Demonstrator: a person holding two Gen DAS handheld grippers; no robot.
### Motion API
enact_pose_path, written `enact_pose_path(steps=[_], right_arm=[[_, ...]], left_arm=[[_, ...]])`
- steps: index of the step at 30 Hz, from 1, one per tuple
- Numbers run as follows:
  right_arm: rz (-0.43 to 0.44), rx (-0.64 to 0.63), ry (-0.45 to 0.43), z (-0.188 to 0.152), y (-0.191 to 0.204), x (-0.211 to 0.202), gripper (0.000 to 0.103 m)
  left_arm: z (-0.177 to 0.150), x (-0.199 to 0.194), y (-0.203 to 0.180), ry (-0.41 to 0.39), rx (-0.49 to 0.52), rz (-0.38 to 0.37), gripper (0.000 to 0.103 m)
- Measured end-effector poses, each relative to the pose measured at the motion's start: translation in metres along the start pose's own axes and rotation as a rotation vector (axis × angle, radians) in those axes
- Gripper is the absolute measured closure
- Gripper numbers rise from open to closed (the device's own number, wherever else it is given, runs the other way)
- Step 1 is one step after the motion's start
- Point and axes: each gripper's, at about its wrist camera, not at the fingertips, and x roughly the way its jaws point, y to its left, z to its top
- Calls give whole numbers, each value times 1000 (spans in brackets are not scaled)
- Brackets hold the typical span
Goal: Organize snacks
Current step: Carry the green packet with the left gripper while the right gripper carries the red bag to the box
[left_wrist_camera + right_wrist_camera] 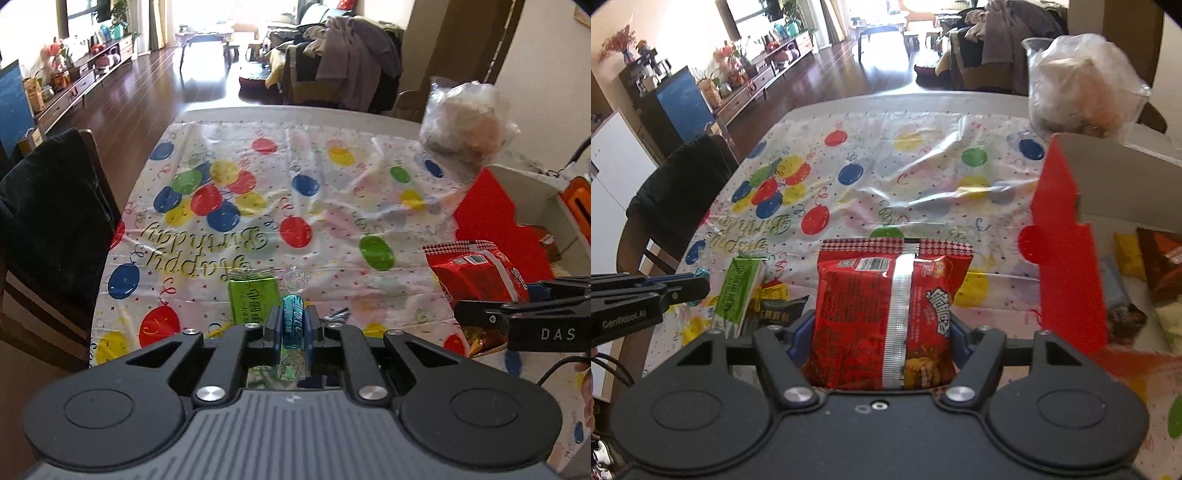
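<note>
My right gripper (882, 332) is clenched on a red snack bag (882, 317), its blue pads pressed into both sides, the silver seam facing up and the crimped top edge pointing away from me over the table. From my left camera that same bag (480, 273) shows at the right, just beside the red box (487, 206). My left gripper (293, 325) is clenched on a small blue candy (293, 317) in a clear twist wrapper, pinched edge-on between the fingers, with the wrapper's clear ends sticking out ahead and behind. Just beyond it a green pack (251, 299) lies on the tablecloth (332, 206); in the right view that green pack (738, 291) sits beside a dark packet (779, 306) and a yellow one, near my left fingers (683, 288). To the right stands the box (1067, 258) with its red flap up and pale inner walls, and inside it lie several snacks (1160, 266), orange-brown and yellow among them. The cloth is white with coloured balloons and a birthday greeting. A clear bag (469, 122) of pale lumps sits at the far right corner of the table. A chair (48, 221) draped in dark cloth stands at the left edge.
</note>
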Motion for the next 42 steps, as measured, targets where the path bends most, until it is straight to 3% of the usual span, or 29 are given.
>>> enact_pose_path(steps=[11, 20, 35, 42], right_arm=[[-24, 32, -79, -18, -18, -68, 34], [-65, 52, -125, -26, -62, -111, 34], [-117, 95, -136, -21, -177, -135, 34], [-143, 106, -128, -11, -229, -128, 34]], left_arm=[[3, -40, -49, -46, 68, -108, 91], [13, -56, -112, -57, 151, -167, 91], [39, -34, -233, -36, 233, -199, 91], [53, -2, -278, 24, 244, -189, 91]])
